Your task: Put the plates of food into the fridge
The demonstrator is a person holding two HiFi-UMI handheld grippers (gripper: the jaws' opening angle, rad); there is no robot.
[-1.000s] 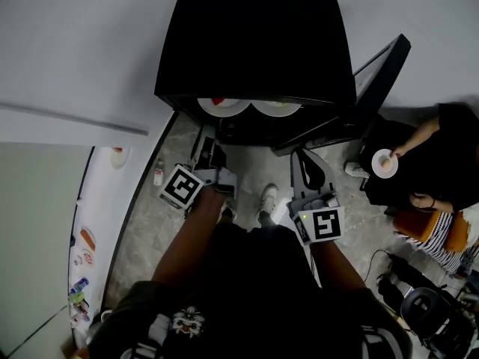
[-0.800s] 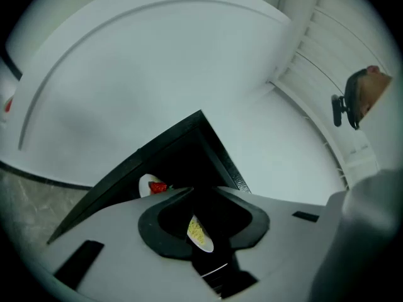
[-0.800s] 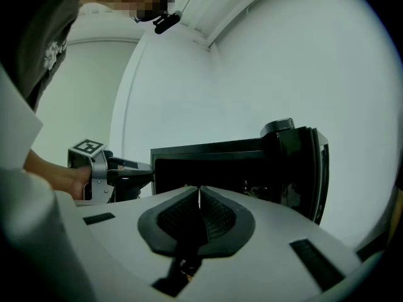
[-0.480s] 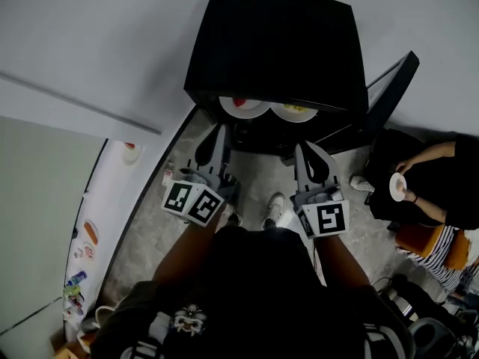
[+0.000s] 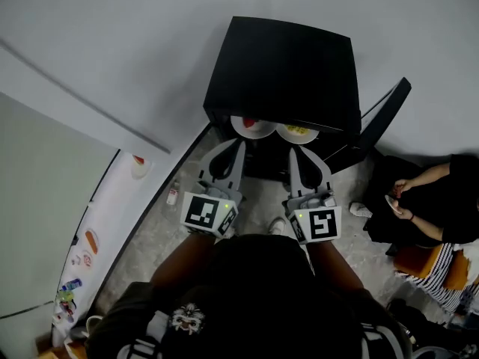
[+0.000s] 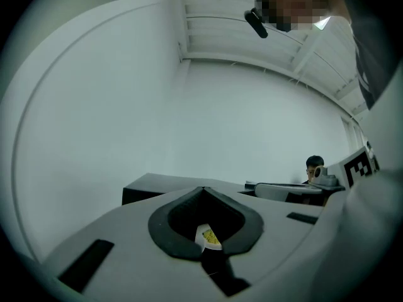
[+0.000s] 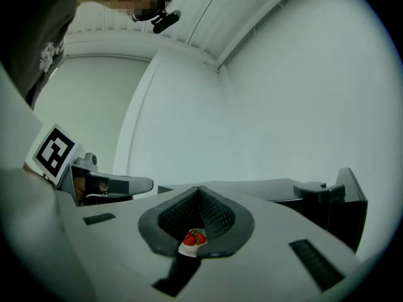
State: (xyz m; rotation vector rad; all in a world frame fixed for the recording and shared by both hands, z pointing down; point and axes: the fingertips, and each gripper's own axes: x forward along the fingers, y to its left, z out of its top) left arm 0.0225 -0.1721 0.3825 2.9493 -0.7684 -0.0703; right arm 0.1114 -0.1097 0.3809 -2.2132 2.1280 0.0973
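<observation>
The black fridge (image 5: 288, 69) stands open ahead of me. On its shelf lie two white plates, one with red food (image 5: 251, 126) and one with yellow food (image 5: 297, 132). My left gripper (image 5: 239, 143) points at the fridge just short of the red-food plate; its jaws have just been closing and stand shut with nothing between them. Beside it my right gripper (image 5: 293, 152) is shut and empty too, below the yellow-food plate. In the left gripper view the yellow-food plate (image 6: 208, 236) shows through the loop of the shut jaws. The right gripper view shows the red food (image 7: 194, 237) the same way.
The fridge door (image 5: 382, 114) hangs open to the right. A person (image 5: 430, 200) sits on the floor at the right. A white counter at the left carries a small dish (image 5: 139, 167) and a bottle (image 5: 173, 194). Grey floor lies in front of the fridge.
Both grippers have risen and moved up toward the fridge front, now side by side. The left gripper has rolled. The fridge sits lower and farther right in the head view.
</observation>
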